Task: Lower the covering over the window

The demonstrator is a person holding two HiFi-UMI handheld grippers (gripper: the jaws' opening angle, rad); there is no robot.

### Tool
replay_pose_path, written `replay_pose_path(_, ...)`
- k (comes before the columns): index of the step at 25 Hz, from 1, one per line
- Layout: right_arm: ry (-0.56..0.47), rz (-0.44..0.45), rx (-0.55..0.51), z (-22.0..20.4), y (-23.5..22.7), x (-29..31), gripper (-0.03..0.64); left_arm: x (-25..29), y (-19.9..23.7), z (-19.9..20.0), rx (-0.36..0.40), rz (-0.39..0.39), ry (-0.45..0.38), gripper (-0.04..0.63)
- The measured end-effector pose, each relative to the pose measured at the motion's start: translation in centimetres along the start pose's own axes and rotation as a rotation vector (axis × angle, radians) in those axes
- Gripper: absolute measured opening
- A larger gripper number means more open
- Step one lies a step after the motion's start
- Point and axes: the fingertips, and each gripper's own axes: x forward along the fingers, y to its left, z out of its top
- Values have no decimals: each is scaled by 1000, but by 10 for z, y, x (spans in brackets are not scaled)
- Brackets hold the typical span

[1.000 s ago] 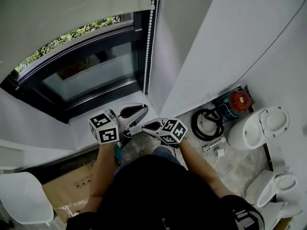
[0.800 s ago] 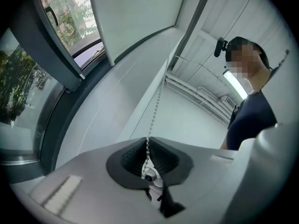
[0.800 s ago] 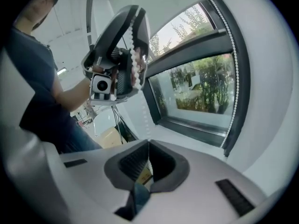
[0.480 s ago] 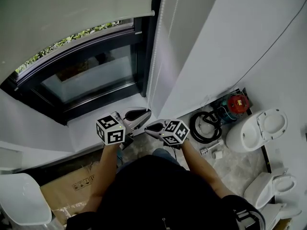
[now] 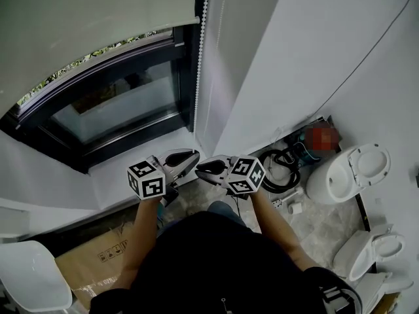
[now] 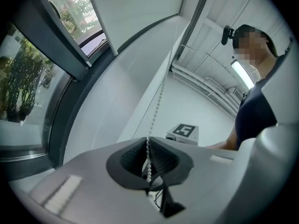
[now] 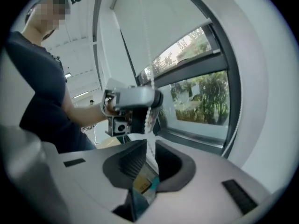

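A pale roller blind [image 5: 98,15] covers the top of the dark-framed window [image 5: 111,106]; trees show below its lower edge. Its white bead chain [image 5: 198,64] hangs down the frame's right side to both grippers. In the head view my left gripper [image 5: 194,156] and right gripper [image 5: 200,169] sit tip to tip over the sill. In the left gripper view my left gripper [image 6: 148,143] is shut on the bead chain [image 6: 159,94], which runs up from the pads. In the right gripper view my right gripper [image 7: 148,146] is shut on the bead chain [image 7: 150,120], just below the left gripper [image 7: 135,98].
A white wall column [image 5: 262,64] stands right of the chain. The white sill [image 5: 118,175] lies under the grippers. On the floor are a coiled black hose [image 5: 278,170], a white toilet [image 5: 350,174], a cardboard box [image 5: 98,260] and a white chair [image 5: 33,283].
The blind's lower edge has come a little further down the glass. My left gripper has sunk along the chain and my right gripper has risen beside it.
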Motion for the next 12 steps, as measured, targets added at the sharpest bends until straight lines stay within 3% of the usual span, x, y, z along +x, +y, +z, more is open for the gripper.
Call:
replay_pose_path(3, -98, -31, -21, 37, -4, -21, 17, 3, -1, 0, -2, -5, -1, 21)
replay_pose_path(5, -47, -61, -91, 48, -3, -29, 21, 5, -2, 0, -16, -20, -8, 23)
replay_pose_path(7, 75, -92, -198, 47, 0, -31, 23, 7, -5, -1, -24, -37, -11, 23)
replay_pose_path(9, 144, -74, -253, 48, 7, -35, 36, 6, -5, 0, -28, -42, -21, 23)
replay_pose_path(10, 138, -47, -254, 52, 11, -39, 92, 5, -3, 0, -29, -39, -27, 23)
replay_pose_path(12, 62, -12, -230, 69, 16, -51, 98, 2, 1, 1, -33, -32, -37, 23)
